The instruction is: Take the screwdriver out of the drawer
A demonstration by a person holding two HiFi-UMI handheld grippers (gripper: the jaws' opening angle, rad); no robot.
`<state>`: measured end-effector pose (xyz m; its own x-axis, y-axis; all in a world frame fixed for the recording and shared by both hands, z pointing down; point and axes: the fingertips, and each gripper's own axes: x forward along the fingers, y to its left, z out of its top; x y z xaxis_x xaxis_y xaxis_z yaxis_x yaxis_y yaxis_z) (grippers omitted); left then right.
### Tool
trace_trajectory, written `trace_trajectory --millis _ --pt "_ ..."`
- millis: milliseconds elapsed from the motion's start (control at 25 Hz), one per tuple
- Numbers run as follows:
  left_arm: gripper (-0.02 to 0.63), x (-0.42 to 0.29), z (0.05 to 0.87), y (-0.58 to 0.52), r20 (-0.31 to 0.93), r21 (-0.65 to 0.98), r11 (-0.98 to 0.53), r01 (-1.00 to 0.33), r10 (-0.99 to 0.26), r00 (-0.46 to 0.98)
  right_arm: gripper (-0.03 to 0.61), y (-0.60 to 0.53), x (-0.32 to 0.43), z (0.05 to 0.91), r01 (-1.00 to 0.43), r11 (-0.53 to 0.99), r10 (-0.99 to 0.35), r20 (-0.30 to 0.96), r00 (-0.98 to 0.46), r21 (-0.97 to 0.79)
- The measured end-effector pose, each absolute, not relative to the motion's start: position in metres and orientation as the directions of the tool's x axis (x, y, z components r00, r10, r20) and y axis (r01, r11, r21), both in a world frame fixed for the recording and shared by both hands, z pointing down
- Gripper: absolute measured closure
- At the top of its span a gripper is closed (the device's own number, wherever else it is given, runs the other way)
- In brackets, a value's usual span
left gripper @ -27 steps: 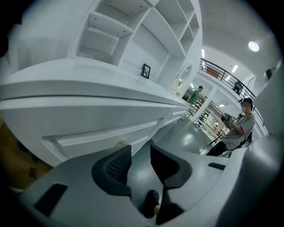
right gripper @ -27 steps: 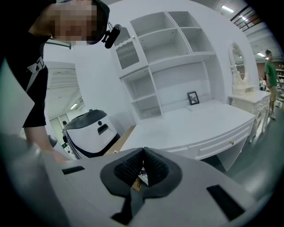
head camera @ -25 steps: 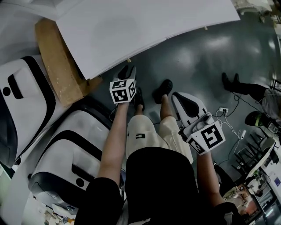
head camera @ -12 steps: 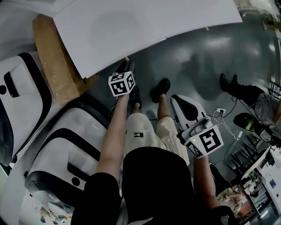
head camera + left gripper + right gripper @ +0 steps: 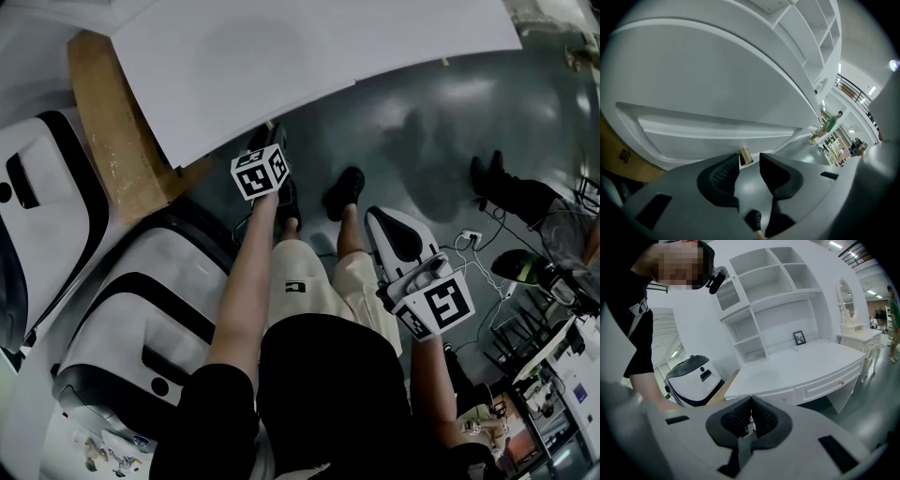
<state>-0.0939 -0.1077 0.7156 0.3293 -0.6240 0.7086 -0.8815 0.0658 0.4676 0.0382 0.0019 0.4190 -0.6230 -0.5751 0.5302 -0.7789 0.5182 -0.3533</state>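
Note:
No screwdriver shows in any view. The white desk (image 5: 309, 56) has a shut drawer front (image 5: 717, 129) with a small brass knob (image 5: 746, 155). My left gripper (image 5: 750, 168) points down at that drawer, open by a narrow gap with nothing between its pads, and the knob sits just beyond its tips. In the head view the left gripper (image 5: 265, 145) is at the desk's front edge. My right gripper (image 5: 751, 416) is shut and empty. It hangs back by the person's right hip (image 5: 427, 274), well away from the desk.
Two white and black machine housings (image 5: 141, 319) and a cardboard sheet (image 5: 112, 131) stand left of the person. A smaller white and black unit (image 5: 398, 234), a power strip with cables (image 5: 473, 239) and another person's feet (image 5: 497, 178) are on the grey floor at right.
The left gripper has edged closer to the desk's front edge and rolled a little. The right gripper has stayed where it was, still shut.

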Motion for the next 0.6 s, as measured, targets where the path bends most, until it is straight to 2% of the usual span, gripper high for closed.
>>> trace_trajectory --millis 160,320,600 --pt "0.476 -0.0977 0.7201 -0.1113 0.718 0.459 0.088 -0.884 -0.622 0.311 0.560 0.0030 0.0387 0.4218 -0.778 0.517 -0.571 0.534 -0.623 -0.356" --pt "0.514 -0.0996 0.7214 -0.1112 0.721 0.457 0.104 -0.884 -0.625 0.299 0.560 0.0034 0.0422 0.4238 -0.782 0.510 -0.573 0.537 -0.619 -0.358" --pt "0.518 -0.0987 0.7189 -0.1105 0.727 0.418 0.059 -0.907 -0.621 0.295 0.560 0.0043 0.0416 0.4219 -0.786 0.503 -0.581 0.533 -0.615 -0.359"
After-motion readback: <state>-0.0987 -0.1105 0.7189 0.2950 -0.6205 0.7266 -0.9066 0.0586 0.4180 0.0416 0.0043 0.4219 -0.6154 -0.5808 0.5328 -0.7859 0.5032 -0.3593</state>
